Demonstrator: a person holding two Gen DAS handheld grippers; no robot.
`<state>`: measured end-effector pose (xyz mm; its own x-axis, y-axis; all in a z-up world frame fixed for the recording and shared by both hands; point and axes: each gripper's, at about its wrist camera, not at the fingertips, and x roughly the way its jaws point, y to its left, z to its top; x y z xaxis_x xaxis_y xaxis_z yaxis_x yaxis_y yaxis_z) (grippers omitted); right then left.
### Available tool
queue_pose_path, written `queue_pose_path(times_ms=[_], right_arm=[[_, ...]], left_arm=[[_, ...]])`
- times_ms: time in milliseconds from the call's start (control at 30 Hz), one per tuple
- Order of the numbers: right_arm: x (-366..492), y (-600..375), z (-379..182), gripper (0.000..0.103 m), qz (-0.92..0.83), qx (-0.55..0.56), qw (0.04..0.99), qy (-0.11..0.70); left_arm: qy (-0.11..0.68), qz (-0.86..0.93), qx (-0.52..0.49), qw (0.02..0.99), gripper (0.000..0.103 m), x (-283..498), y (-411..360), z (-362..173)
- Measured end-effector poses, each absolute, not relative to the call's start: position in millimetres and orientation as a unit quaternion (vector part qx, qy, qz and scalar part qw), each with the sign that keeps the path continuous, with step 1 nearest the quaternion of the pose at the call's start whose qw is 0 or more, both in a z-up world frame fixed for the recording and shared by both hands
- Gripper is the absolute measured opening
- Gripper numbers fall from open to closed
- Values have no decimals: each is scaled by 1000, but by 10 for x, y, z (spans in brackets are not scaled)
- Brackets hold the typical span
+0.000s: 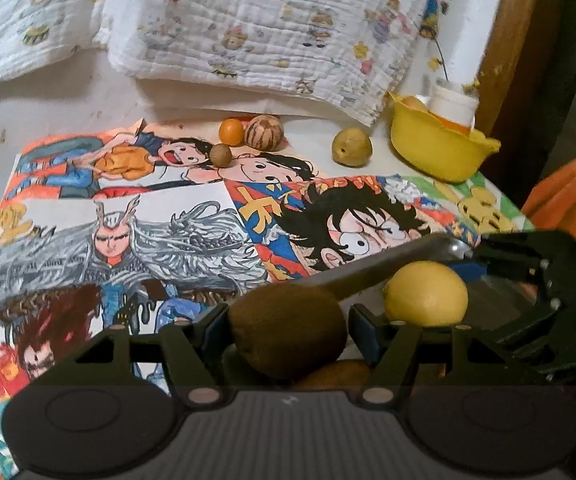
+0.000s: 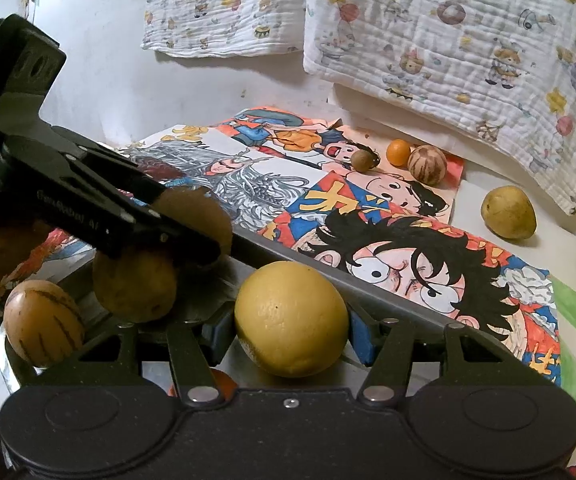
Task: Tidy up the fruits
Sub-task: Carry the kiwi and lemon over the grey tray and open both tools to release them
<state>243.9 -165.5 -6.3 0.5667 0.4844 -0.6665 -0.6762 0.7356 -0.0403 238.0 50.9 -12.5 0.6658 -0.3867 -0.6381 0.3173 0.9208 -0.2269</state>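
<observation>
My left gripper (image 1: 288,320) is shut on a fuzzy brown kiwi (image 1: 288,332) and holds it over a metal tray (image 1: 388,264). In the right wrist view that kiwi (image 2: 212,216) hangs above a tan fruit (image 2: 134,286) lying in the tray (image 2: 328,276). Beside the tan fruit lies a striped fruit (image 2: 42,322). My right gripper (image 2: 290,332) is shut on a yellow lemon (image 2: 290,318) at the tray's near side. From the left wrist view, the lemon (image 1: 426,294) sits between the right gripper's black fingers (image 1: 528,264).
Loose on the drawing-covered table are a small orange (image 1: 232,132), a striped round fruit (image 1: 265,132), a small brown fruit (image 1: 221,155) and a yellow-green fruit (image 1: 351,147). A yellow bowl (image 1: 440,148) with a white jar stands at the back right. Printed cloths hang behind.
</observation>
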Motion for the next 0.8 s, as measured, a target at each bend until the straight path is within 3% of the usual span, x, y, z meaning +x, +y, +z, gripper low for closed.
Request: queue_pose_path(times_ms=[267, 567, 800], right_arm=[[2364, -1709, 0, 66, 324, -135, 882, 315], [2107, -1752, 153, 86, 324, -121, 889, 299], [1816, -1814, 246, 98, 325, -117, 893, 289]], left_arm=[[348, -182, -85, 916, 74, 2321, 672, -9], [303, -171, -61, 936, 101, 1967, 617, 214], [285, -166, -32, 943, 102, 1572, 565, 245]])
